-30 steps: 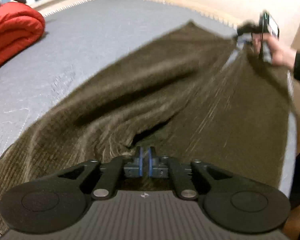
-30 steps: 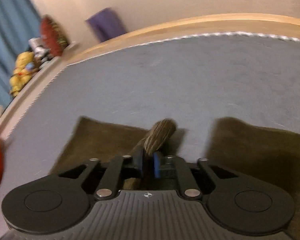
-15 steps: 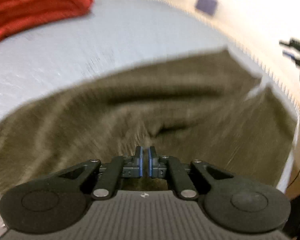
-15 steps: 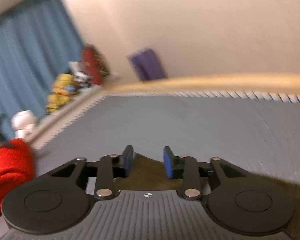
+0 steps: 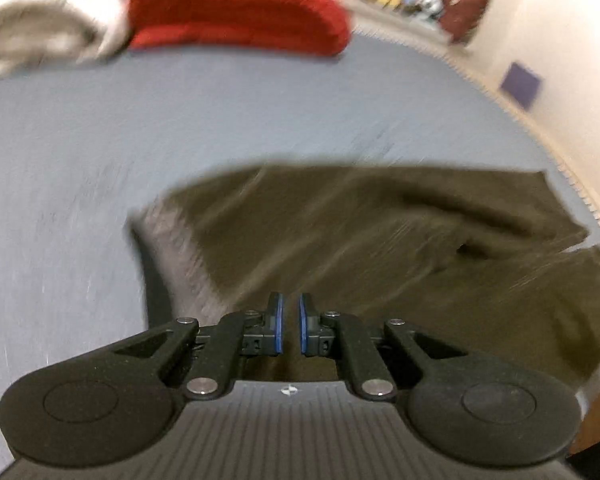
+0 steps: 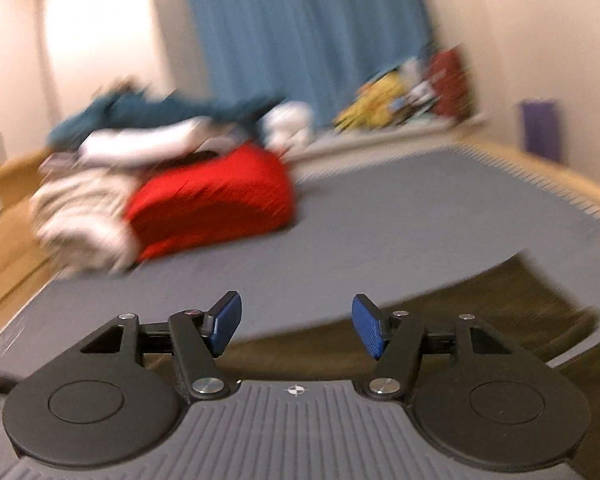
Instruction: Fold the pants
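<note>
Dark olive corduroy pants [image 5: 380,240] lie spread on a grey bed [image 5: 100,140], their two leg ends toward the right edge. My left gripper [image 5: 289,326] sits low over the pants near the waistband, its blue pads almost together with a narrow gap; whether cloth is pinched between them I cannot tell. My right gripper [image 6: 296,326] is open wide and empty, above the near edge of the pants [image 6: 480,312].
A folded red blanket [image 6: 216,208] and a pile of white and teal laundry [image 6: 140,136] lie at the far end of the bed. Stuffed toys [image 6: 384,104] line a ledge by the blue curtain. The wooden bed frame [image 6: 572,184] runs along the right.
My right gripper has opened, let go of the pants fold and swung left toward the red blanket. My left gripper has turned left along the pants, jaws still nearly closed.
</note>
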The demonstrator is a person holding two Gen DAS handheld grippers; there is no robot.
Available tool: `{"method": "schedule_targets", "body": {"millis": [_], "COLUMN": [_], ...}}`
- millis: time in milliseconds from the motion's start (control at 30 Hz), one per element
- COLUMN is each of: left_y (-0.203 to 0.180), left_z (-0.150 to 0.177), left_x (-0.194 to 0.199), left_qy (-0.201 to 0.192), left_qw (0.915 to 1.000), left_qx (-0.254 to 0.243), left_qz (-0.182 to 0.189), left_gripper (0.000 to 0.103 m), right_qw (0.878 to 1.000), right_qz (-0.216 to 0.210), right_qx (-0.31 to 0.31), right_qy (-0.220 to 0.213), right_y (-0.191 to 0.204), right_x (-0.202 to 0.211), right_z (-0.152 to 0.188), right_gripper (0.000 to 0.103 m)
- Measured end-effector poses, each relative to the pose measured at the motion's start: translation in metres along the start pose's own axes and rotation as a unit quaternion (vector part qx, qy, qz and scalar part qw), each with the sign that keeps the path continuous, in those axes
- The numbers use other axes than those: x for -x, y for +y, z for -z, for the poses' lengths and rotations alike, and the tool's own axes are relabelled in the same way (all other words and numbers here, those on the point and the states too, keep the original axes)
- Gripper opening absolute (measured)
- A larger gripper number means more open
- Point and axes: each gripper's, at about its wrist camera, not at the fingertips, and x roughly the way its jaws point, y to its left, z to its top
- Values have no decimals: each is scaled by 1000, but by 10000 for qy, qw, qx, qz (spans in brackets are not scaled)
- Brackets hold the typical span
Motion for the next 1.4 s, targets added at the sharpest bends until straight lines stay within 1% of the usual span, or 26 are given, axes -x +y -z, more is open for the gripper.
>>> {"method": "schedule_targets", "body": {"millis": [33, 67, 133, 167, 200, 267, 300, 333, 367, 400, 533, 567, 600, 633, 700, 733, 867, 900, 933, 967, 1067, 1167, 1233, 1267, 1333, 1400], "left_y": [7, 12, 18, 20, 21, 24, 23, 24, 27, 33, 65, 76, 85, 94, 114, 123, 135, 135, 131, 127, 112, 90, 71, 61, 45, 32], "left_z": [5, 10, 12, 8, 3, -6, -12, -18, -23, -29, -41, -43, -43, -44, -45, -45, -46, -47, -47, -49, -51, -53, -51, -47, -34, -11], "left_x": [-13, -25, -30, -26, -18, 2, 6, 9, 8, 4, -25, -32, -38, -40, -48, -48, -65, -68, -68, -68, -61, -33, -5, 15, 56, 101], "left_qy": [267, 492, 587, 554, 392, -42, -248, -445, -601, -705, -803, -804, -809, -805, -747, -725, -507, -483, -494, -518, -687, -1077, -1448, -1668, -2051, -2193], "left_qw": [9995, 9981, 9976, 9979, 9987, 9996, 9994, 9987, 9978, 9965, 9895, 9859, 9817, 9782, 9702, 9677, 9614, 9617, 9640, 9678, 9798, 9861, 9853, 9834, 9773, 9655], "left_qx": [15, -69, -62, 71, 216, 278, 248, 233, 263, 359, 978, 1209, 1463, 1677, 2177, 2326, 2694, 2690, 2594, 2427, 1771, 1040, 507, 203, -437, -1406], "left_qz": [-139, -369, -359, -334, -232, 0, 47, 12, -102, -273, -703, -827, -911, -927, -755, -650, -225, -219, -311, -413, -626, -719, -745, -680, -310, 77], "left_gripper": [8, 3, 3, 4, 5, 8, 10, 15, 24, 28, 42, 47, 50, 55, 63, 70, 71, 71, 68, 57, 42, 39, 38, 37, 36, 36], "right_qw": [9998, 9995, 9971, 9965, 9963, 9963, 9965, 9966, 9966, 9967, 9956, 9954, 9953, 9953, 9955, 9957, 9960, 9958, 9955, 9951, 9936, 9919, 9911, 9909, 9907, 9903], "right_qz": [-102, -109, 23, -18, -69, -38, -35, -54, -61, -34, 48, 40, 54, 65, 96, 109, 165, 188, 214, 237, 351, 517, 594, 632, 707, 801], "right_qx": [81, 180, 388, 430, 457, 414, 320, 216, 121, 38, -114, -100, -59, -8, 77, 78, -133, -212, -300, -377, -587, -737, -824, -845, -870, -904], "right_qy": [116, 249, 649, 712, 730, 753, 773, 799, 807, 807, 924, 949, 961, 965, 940, 914, 869, 869, 876, 883, 901, 901, 865, 839, 767, 682], "right_y": [8, 18, 33, 35, 38, 37, 35, 34, 32, 29, 22, 19, 19, 20, 19, 17, 4, 0, -4, -7, -17, -25, -28, -28, -28, -30], "right_x": [-8, -11, -25, -29, -28, -26, -29, -32, -31, -33, -47, -47, -48, -50, -51, -51, -52, -52, -52, -53, -53, -52, -51, -51, -49, -47], "right_z": [9, 21, 33, 36, 35, 37, 34, 32, 30, 29, 40, 46, 47, 47, 45, 44, 39, 38, 38, 37, 37, 38, 37, 37, 36, 35], "right_gripper": [64, 64, 63, 63, 63, 64, 64, 65, 67, 67, 68, 68, 68, 68, 68, 68, 68, 68, 68, 68, 68, 68, 68, 68, 68, 68]}}
